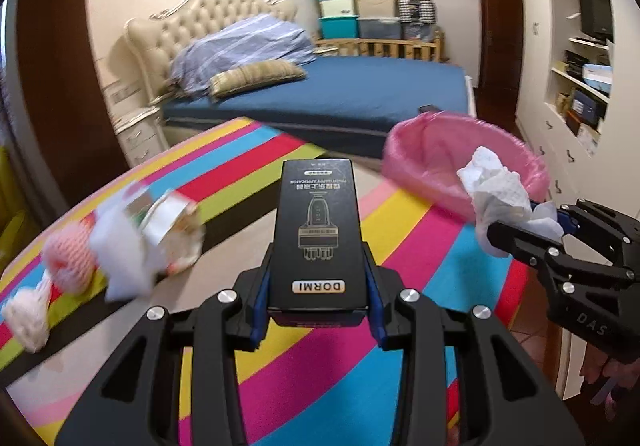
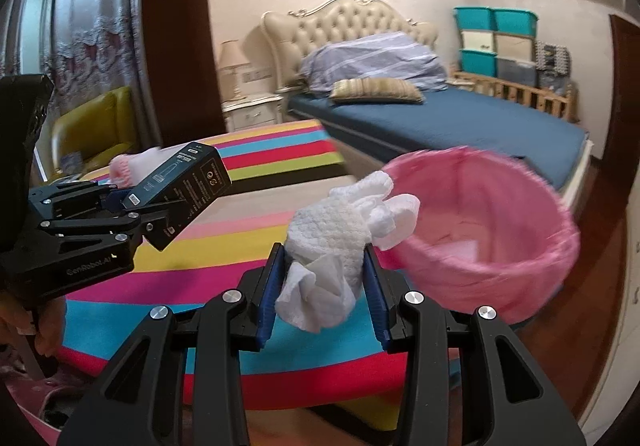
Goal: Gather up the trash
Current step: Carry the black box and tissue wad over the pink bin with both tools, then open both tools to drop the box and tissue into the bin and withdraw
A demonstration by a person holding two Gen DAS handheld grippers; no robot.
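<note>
Risk, nearest first: grip on the black carton (image 1: 318, 242). The left claw (image 1: 318, 270) is closed on its lower end only, pads on the two long sides, most of the box standing out ahead of the pads. A quick swing could lever it loose, and it would drop on the striped bench (image 1: 360, 366) short of the target.

The right claw (image 2: 324, 274) is pinched on a crumpled white paper towel (image 2: 340, 242). The wad is soft and loose folds hang below the pads. I judge it may cling to a pad on release, or drift and catch on the rim.

Next out, the pink-lined bin (image 2: 480, 230) sits at the far right edge of the bench, close ahead of the right claw. The liner (image 1: 440, 150) looks thin and slack, so a claw brushing it could drag it inward or tip the bin.

The two claws are near each other, both aimed at one opening; they could collide if they go in together.

Farther left, a foam fruit net (image 1: 66, 258), a white scrap (image 1: 124, 258) and a crushed wrapper (image 1: 176, 230) lie uncollected, blurred.
</note>
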